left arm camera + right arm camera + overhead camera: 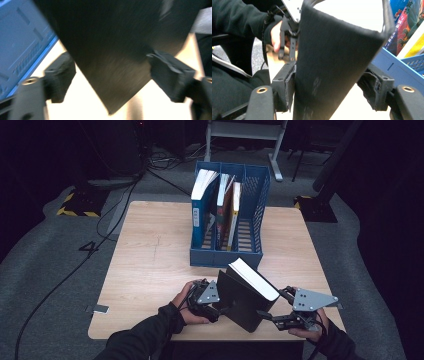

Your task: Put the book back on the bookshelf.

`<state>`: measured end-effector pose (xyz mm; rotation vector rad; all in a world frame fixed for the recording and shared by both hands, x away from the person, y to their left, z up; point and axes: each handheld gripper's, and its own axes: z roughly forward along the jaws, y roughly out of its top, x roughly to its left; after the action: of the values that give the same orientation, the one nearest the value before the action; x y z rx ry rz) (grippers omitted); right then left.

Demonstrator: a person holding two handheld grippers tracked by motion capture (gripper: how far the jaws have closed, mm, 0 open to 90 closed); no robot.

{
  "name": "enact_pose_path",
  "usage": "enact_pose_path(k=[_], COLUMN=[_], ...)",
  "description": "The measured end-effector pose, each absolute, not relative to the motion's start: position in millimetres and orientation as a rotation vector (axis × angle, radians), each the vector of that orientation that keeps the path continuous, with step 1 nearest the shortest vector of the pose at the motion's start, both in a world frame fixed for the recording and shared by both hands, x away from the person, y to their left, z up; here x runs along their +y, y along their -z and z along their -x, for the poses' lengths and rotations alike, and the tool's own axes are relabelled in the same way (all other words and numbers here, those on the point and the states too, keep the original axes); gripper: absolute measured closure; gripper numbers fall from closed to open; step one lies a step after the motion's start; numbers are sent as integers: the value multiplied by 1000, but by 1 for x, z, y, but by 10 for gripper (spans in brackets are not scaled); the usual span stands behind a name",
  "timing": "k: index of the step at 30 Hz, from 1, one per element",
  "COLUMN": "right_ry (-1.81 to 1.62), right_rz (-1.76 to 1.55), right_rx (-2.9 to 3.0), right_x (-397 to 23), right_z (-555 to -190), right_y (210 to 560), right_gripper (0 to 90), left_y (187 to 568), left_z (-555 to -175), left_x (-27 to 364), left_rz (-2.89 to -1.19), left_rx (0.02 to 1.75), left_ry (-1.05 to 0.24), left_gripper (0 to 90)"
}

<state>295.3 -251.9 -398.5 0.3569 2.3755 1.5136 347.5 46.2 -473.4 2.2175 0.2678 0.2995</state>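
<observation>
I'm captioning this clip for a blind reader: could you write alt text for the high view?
A black book stands tilted on a wooden table, between the left gripper and right gripper, each held in a person's hand. Behind it, a blue file rack holds several upright books.

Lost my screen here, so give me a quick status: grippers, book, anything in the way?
Left gripper and right gripper open, jaws either side of the black book. Book tilted on the table. Blue file rack close behind.

wooden table – blue file rack stands on it
</observation>
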Motion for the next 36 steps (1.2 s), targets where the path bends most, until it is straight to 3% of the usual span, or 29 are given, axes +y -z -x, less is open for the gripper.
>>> enact_pose_path(k=[10,36], right_ry=[-1458,-1413], right_rz=[-311,-599], right_rx=[2391,2367], right_x=[-245,-248], right_z=[-293,-324], right_y=[392,376], right_gripper=[398,463], left_y=[477,481], left_z=[-358,-374], left_x=[37,4], left_rz=[-2213,-2143], left_rx=[296,324], left_ry=[-275,-252], left_gripper=[144,108])
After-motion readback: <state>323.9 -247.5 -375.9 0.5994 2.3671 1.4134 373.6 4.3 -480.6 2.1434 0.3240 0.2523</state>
